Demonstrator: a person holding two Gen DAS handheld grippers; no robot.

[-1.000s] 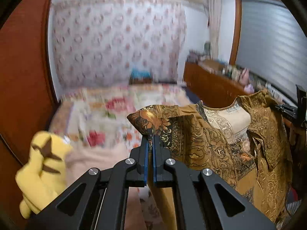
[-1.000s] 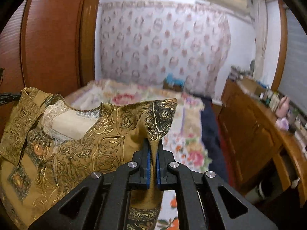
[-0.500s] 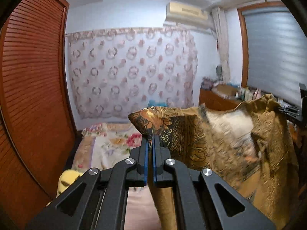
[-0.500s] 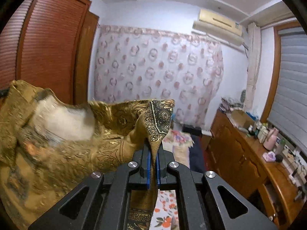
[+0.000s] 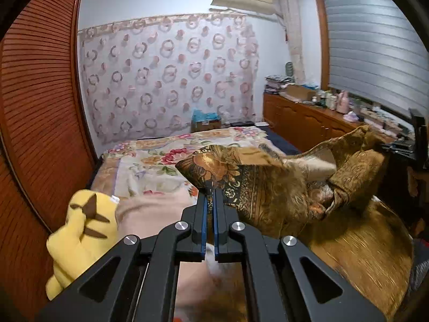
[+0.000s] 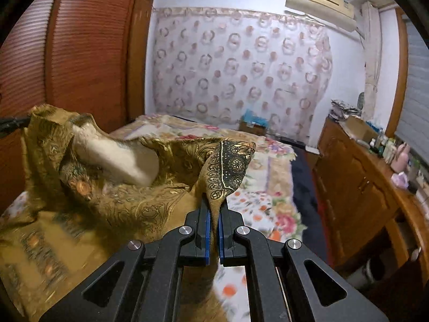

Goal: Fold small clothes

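A small brown and gold patterned garment (image 5: 281, 187) hangs between both grippers over the bed. My left gripper (image 5: 210, 196) is shut on one patterned sleeve corner. My right gripper (image 6: 213, 204) is shut on the other dark-bordered corner (image 6: 230, 166). The cloth (image 6: 107, 187) sags in the middle, its pale lining showing at the neck, and its lower part spreads onto the bed. In the left wrist view the right gripper's black tip (image 5: 418, 131) shows at the far right edge.
A floral blanket (image 5: 161, 161) covers the bed. A yellow plush toy (image 5: 80, 230) lies at its near left on a pink cloth (image 5: 152, 209). A louvred wooden wardrobe (image 5: 34, 107) stands left. A cluttered wooden sideboard (image 6: 362, 177) runs along the right.
Both grippers swung the garment up, then came back down toward the bed. The cloth now sags lower and its hem rests on the bed.
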